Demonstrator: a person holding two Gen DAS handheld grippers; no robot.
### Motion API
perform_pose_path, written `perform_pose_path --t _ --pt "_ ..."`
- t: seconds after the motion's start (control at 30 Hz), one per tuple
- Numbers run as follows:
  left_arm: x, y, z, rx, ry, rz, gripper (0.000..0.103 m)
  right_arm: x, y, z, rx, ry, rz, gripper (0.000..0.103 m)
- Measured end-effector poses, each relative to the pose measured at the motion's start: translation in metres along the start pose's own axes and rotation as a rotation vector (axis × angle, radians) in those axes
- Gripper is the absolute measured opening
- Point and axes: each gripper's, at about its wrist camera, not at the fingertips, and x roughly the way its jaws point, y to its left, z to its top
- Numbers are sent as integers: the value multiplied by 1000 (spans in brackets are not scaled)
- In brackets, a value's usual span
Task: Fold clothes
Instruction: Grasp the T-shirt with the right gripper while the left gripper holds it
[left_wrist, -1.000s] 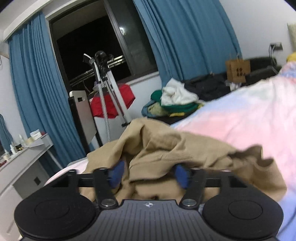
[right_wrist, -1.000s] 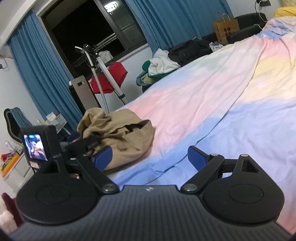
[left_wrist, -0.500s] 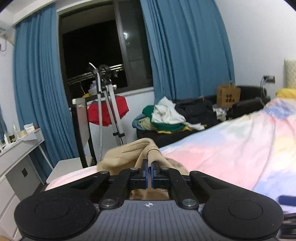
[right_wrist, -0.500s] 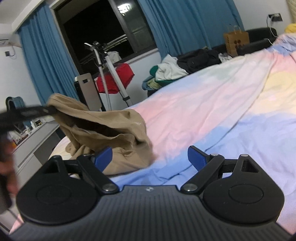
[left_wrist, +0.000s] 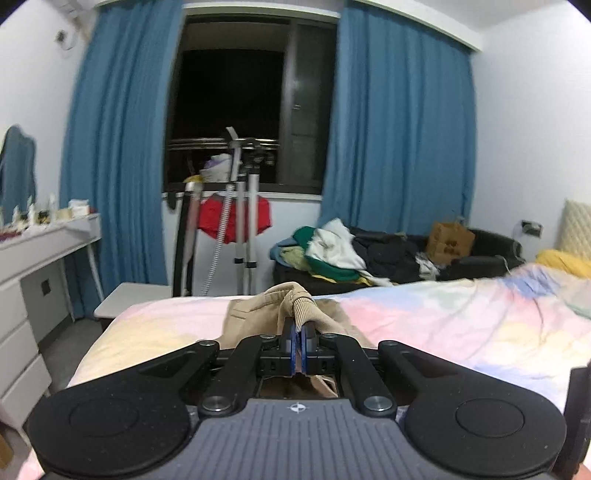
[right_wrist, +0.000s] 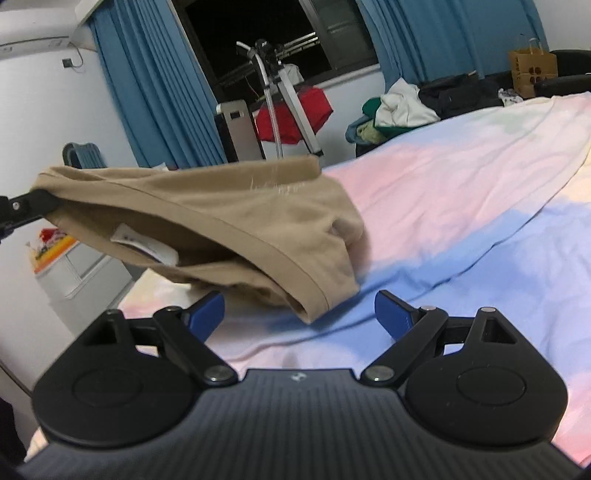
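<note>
Bedroom: bed (left_wrist: 461, 325), curtains (left_wrist: 399, 147), dresser (left_wrist: 22, 266)

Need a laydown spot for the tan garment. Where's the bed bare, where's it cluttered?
Bare: the pastel bedspread to the right of the tan garment, from the open right gripper back toward the sofa, and the strip between garment and bed foot. Crowded: the sofa's clothes pile and paper bag. The left gripper is shut on the garment's ribbed edge.

Black tongs (right_wrist: 299, 310), blue pads (right_wrist: 208, 315), silver screws
</note>
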Motion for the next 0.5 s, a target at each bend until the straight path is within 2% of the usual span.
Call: perform_pose_path --t 0.17,0.33,0.43,0.5 --pt "2 20 -9 -28 -14 24 3 14 1 4 107 -13 5 90" --pt "7 29 -11 -68 -5 6 3 60 13 11 103 4 8 90" --pt "13 34 -16 -91 5 14 3 77 19 8 33 -2 -37 90" --pt "20 37 -17 -120 20 42 3 81 14 6 21 6 -106 90"
